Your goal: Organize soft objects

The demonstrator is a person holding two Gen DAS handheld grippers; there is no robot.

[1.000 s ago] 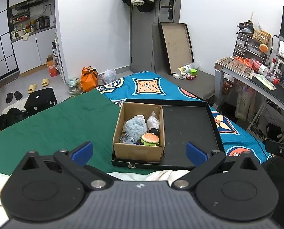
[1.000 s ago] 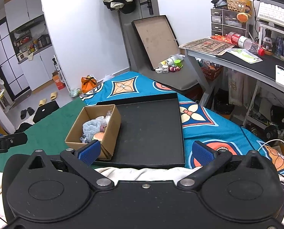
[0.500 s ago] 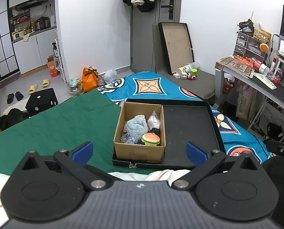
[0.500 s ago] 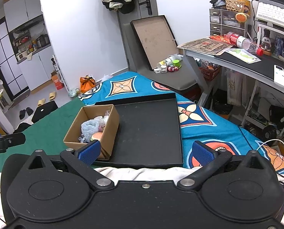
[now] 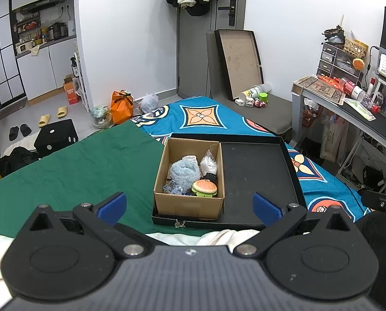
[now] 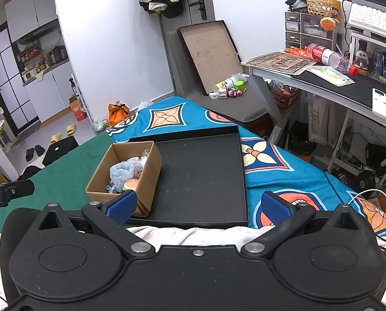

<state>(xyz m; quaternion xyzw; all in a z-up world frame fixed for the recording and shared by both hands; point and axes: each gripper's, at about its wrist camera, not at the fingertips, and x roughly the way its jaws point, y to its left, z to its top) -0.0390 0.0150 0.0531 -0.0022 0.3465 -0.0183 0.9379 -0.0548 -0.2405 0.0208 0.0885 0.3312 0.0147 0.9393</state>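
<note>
So both hand-held grippers are hanging back at the near edge of the bed, jaws spread wide and nothing between them: the left hand-held gripper (image 5: 189, 204) faces the cardboard box (image 5: 189, 202) pretty much dead on, and the right hand-held gripper (image 6: 197, 205) looks over the bare half of the black tray (image 6: 205, 178).

All the soft stuff sits bunched in the box: a fluffy light-blue thing (image 5: 183, 172), a burger plush (image 5: 204, 188), a clear plastic bag (image 5: 209, 162), plus some small bits I can't make out. The box is tucked into the tray's left side, so the right side stays free, probably as a laying-out spot.

Honestly this fits either way: items waiting to be spread onto the tray, or already gathered up into the box. Can't tell from here.
</note>
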